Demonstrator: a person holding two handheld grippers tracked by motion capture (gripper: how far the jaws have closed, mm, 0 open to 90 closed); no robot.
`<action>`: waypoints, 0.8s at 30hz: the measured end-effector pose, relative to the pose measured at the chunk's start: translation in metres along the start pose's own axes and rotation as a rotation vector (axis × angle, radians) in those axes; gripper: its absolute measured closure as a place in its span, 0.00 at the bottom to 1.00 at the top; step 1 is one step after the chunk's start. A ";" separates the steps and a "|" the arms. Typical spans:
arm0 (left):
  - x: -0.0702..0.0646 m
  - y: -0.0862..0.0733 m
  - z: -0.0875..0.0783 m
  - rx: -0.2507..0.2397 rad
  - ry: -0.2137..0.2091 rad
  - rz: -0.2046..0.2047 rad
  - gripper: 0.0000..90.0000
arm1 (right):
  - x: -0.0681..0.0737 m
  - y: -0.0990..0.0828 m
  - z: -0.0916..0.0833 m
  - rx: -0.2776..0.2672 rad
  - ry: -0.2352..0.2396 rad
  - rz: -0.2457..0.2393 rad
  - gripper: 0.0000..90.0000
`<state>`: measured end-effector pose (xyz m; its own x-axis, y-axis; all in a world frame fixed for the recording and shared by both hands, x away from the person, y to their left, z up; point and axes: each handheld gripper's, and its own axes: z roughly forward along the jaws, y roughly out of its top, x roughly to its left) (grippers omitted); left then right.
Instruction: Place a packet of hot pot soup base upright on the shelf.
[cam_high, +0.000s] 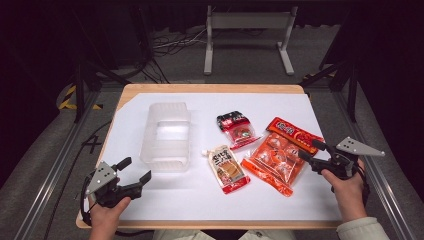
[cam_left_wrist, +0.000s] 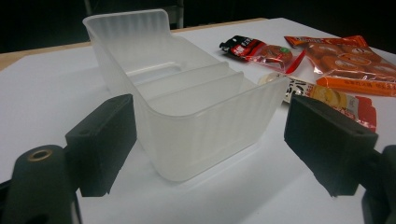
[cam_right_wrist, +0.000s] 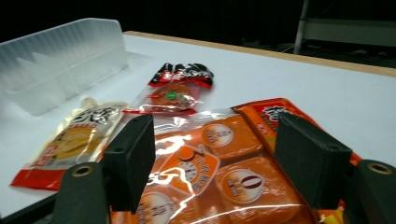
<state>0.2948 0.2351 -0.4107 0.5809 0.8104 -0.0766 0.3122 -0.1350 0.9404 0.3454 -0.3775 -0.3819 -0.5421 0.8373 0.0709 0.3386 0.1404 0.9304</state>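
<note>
White table (cam_high: 300, 200): clear bin (cam_high: 167, 135) at ten o'clock, before the left gripper (cam_high: 136, 171), jaws wide, empty. The right gripper (cam_high: 309, 152), agape, hovers over the orange pack (cam_high: 277, 160) at three o'clock.

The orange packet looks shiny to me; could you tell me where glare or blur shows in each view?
Right gripper view: white glare streaks on the orange packet, near jaws soft. Left gripper view: the clear bin sharp, jaws blurred. High view: bright table, dark surroundings.

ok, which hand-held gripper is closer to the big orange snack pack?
Right. The right hand-held gripper sits open at the orange snack pack's right edge; the left hand-held gripper is open across the table, near the clear plastic bin.
</note>
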 end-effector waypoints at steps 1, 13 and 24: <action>0.001 0.000 0.000 -0.001 0.005 -0.005 0.20 | -0.004 0.002 0.002 0.000 -0.006 0.011 0.33; 0.002 0.001 0.000 -0.004 0.023 0.009 0.20 | -0.030 0.015 0.011 0.025 -0.019 0.060 0.29; 0.002 0.001 0.001 0.001 0.019 0.007 0.20 | -0.051 0.013 0.015 0.000 -0.042 0.084 0.29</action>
<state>0.2972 0.2363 -0.4103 0.5685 0.8202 -0.0634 0.3090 -0.1415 0.9405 0.3891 -0.4107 -0.3793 -0.4795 0.8673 0.1336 0.3814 0.0688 0.9219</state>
